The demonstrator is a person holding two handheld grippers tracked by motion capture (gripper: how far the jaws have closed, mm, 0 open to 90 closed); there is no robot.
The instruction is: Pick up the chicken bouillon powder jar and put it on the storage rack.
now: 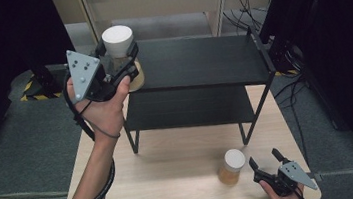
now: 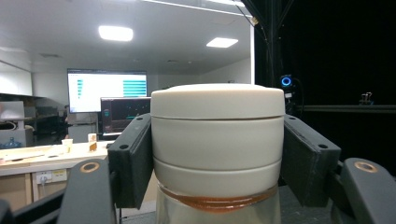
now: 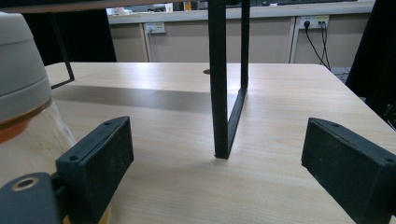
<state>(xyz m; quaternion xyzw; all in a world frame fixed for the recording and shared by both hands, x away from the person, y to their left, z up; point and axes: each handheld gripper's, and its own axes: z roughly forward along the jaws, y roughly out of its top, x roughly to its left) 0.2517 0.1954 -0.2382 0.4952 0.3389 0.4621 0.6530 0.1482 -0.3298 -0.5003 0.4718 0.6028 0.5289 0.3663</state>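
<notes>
Clear amber-filled jar with a wide white screw lid, clamped by its lid in the left claw, hangs at the black two-tier metal shelf's top left corner; advise keeping it upright and clearing the edge before lowering. Right claw rests wide open and empty on the pale wooden bench, just beside a second white-lidded amber jar, well clear of the shelf.

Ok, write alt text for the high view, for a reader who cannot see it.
A person's left tool holds a white-lidded jar by its lid, raised beside the top left corner of a black two-tier shelf on a wooden table. Near the front right, a second white-lidded jar of amber contents stands on the table, with the open right tool just to its right.
</notes>
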